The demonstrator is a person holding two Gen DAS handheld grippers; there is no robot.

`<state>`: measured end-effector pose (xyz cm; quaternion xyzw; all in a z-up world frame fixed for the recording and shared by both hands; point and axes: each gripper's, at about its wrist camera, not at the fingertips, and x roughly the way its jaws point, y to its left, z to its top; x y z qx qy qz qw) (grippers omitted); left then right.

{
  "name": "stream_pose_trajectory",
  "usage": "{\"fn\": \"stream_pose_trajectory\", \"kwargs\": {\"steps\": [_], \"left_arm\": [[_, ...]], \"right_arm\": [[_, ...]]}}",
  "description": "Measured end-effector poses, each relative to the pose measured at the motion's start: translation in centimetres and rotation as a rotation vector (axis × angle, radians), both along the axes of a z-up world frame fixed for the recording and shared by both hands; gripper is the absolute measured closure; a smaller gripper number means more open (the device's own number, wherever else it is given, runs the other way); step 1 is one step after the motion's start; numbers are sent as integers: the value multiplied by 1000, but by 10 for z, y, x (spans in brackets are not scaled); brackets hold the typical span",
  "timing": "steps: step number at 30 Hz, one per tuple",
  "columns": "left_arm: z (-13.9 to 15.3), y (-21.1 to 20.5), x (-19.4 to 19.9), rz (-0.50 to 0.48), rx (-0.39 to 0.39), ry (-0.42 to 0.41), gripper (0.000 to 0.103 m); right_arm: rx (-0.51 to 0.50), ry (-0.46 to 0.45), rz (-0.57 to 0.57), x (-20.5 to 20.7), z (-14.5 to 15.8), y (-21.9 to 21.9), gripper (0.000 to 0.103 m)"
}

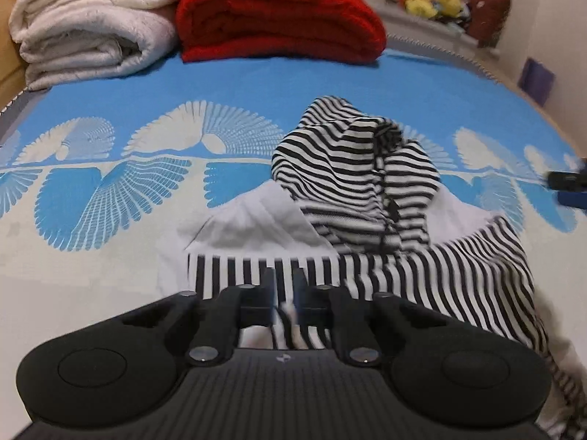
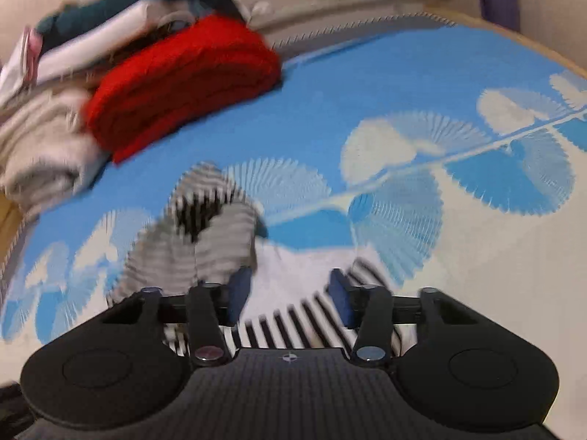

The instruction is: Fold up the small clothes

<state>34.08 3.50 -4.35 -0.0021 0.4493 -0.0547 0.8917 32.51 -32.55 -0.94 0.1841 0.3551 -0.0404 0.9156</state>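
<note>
Now your left gripper (image 1: pixel 285 286) pinches the near hem of the striped garment (image 1: pixel 367 190), crumpled below the red blanket (image 1: pixel 279 18), while your right gripper (image 2: pixel 290 293) hangs open over it, so lifting one-sided may bunch it more.

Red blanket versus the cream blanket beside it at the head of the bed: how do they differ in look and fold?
The red blanket is bright and one colour, folded into a neat flat block; the cream blanket is pale and folded more loosely, with rounded edges. The cream blanket sits nearer the bed's edge, the red blanket nearer its middle. Both are fuzzy and rest side by side on the blue patterned bedspread.
</note>
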Motion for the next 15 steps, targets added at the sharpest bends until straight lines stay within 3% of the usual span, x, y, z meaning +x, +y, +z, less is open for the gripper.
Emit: {"fn": "stream_pose_trajectory", "kwargs": {"steps": [1,3,7,15], "left_arm": [[1,-4,12,12,-14,7,96],[3,-12,37,40,-39,8,95],[4,-31,93,102,-103,11,95],[-25,-66,192,171,-128,-1,93]], "right_arm": [[0,-22,-17,0,5,-4,76],[6,-47,-64,2,12,-14,98],[63,-61,-86,5,17,-31,99],[87,12,-60,16,11,-48,97]]}}
